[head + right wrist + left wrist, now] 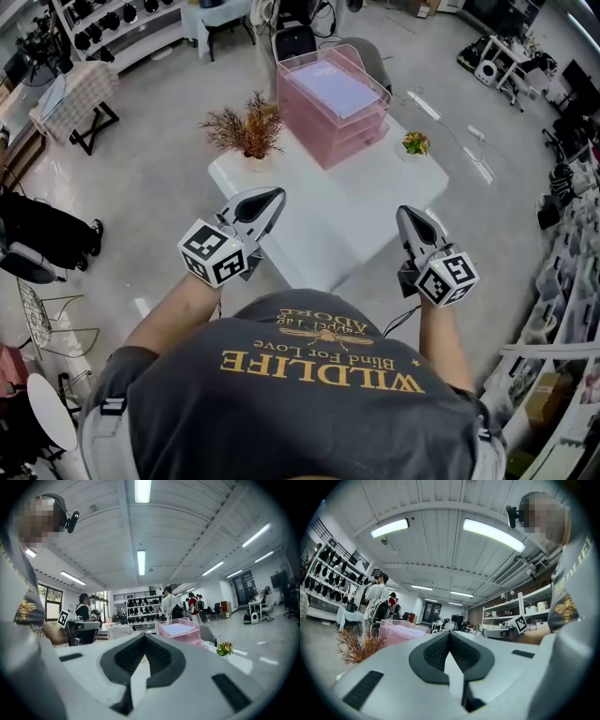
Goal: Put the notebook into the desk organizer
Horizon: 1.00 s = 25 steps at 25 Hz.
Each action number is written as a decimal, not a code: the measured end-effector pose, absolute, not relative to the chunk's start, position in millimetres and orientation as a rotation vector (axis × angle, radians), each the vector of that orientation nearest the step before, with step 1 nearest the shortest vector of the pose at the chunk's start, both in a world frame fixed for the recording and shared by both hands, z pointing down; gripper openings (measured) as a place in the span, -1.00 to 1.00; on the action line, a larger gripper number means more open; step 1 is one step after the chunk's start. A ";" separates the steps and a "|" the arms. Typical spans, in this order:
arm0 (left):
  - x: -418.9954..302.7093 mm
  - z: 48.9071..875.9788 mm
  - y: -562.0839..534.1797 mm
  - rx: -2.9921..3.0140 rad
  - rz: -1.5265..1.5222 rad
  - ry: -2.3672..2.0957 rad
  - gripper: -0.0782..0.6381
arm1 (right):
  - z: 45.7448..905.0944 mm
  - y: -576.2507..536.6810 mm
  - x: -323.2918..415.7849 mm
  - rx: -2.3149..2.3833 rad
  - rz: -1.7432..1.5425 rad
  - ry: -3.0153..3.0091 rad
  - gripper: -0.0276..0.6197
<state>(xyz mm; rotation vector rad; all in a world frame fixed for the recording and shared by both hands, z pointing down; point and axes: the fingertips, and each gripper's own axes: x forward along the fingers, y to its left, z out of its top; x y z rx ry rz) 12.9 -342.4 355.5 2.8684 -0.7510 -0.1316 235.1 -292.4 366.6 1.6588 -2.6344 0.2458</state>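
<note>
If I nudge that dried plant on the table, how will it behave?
The dried plant looks top-heavy, with wide sprigs over a small base, so it may tip. The thin sprigs probably snap or shed easily. On the smooth white table, it would likely slide, being light.

Glossy plastic desk organizer (349, 139) (translucent pink)

Around the white table: plants, seating and storage

In the head view a white table (375, 202) stands mid-floor, with a dried russet plant (246, 131) at its 10 o'clock corner and a small flowering pot (415, 143) at its 2 o'clock corner. On the grey floor (159, 187) around it are a folding stand with a checked cloth (80, 94) at 10 o'clock, a black chair (37, 234) at 9 o'clock, a rack of dark items (122, 23) at 11 o'clock and stocked shelving (572, 272) at 3 o'clock.
</note>
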 end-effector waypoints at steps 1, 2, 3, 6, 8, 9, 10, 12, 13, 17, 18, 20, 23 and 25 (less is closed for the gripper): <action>12.4 355.4 -341.5 2.868 -0.134 -0.756 -0.78 | 367.1 -291.8 236.3 1.659 0.248 -2.635 -0.91; 11.8 355.4 -340.6 2.868 -0.137 -0.761 -0.78 | 367.5 -291.3 237.0 1.658 0.249 -2.637 -0.91; 11.0 355.4 -339.5 2.867 -0.141 -0.767 -0.78 | 367.7 -290.5 237.3 1.655 0.249 -2.639 -0.91; 9.0 355.2 -335.5 2.863 -0.147 -0.779 -0.78 | 367.8 -287.6 236.7 1.647 0.242 -2.642 -0.91; 8.5 355.3 -333.9 2.863 -0.146 -0.783 -0.78 | 367.9 -287.0 236.4 1.644 0.242 -2.643 -0.91; 8.5 355.5 -333.5 2.863 -0.145 -0.784 -0.78 | 368.2 -287.3 236.2 1.641 0.241 -2.644 -0.91; 8.6 355.9 -333.4 2.863 -0.143 -0.785 -0.78 | 368.8 -287.7 236.0 1.636 0.242 -2.645 -0.92; 8.4 356.2 -333.1 2.865 -0.140 -0.787 -0.78 | 370.2 -287.8 234.9 1.626 0.243 -2.644 -0.92; 7.7 355.9 -332.6 2.867 -0.138 -0.788 -0.78 | 370.5 -287.5 234.3 1.623 0.244 -2.642 -0.92; 3.1 353.0 -330.7 2.872 -0.141 -0.793 -0.78 | 369.6 -285.7 232.3 1.625 0.246 -2.635 -0.92; 2.0 352.5 -330.4 2.873 -0.142 -0.793 -0.78 | 369.1 -285.3 231.4 1.624 0.246 -2.635 -0.92; 0.3 351.7 -330.0 2.873 -0.141 -0.793 -0.78 | 368.1 -284.7 229.8 1.621 0.243 -2.634 -0.92; -0.3 352.2 -330.0 2.871 -0.141 -0.794 -0.78 | 368.0 -284.6 229.9 1.616 0.240 -2.630 -0.92; 0.5 353.0 -329.7 2.871 -0.142 -0.793 -0.78 | 368.8 -284.5 231.2 1.613 0.239 -2.628 -0.92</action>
